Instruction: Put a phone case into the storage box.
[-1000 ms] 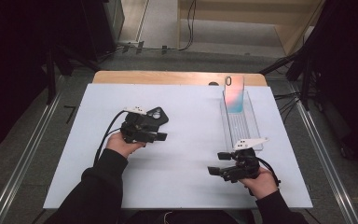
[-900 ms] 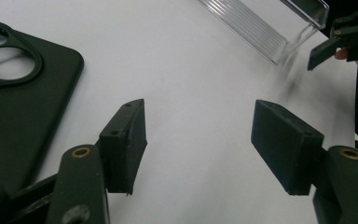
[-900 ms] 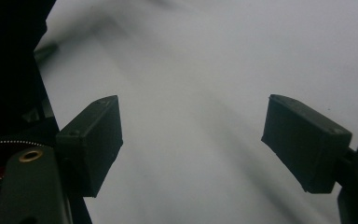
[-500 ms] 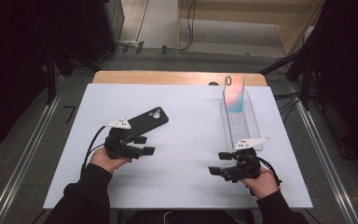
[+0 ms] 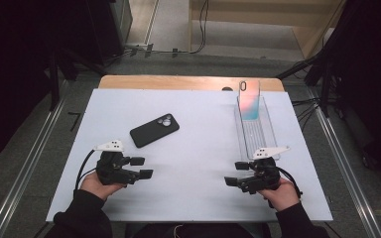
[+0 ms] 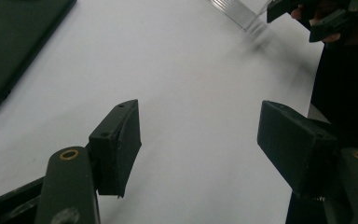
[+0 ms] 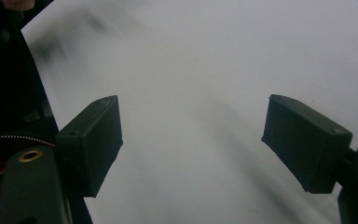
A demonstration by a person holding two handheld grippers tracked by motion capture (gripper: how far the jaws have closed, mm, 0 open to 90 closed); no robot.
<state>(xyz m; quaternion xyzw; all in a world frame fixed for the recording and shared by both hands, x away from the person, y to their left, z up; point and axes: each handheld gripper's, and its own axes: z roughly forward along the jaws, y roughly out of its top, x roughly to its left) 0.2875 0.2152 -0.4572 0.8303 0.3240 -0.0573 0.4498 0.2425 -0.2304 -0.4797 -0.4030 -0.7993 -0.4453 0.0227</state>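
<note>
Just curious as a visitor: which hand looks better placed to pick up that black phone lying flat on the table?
Left. The left tool sits open just below the black phone, with bare table between; the right tool is across the table, beside the clear rack.

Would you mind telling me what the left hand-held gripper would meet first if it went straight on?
Probably nothing: the left hand-held gripper points across bare table toward the right hand-held gripper, though depth is unclear.
</note>
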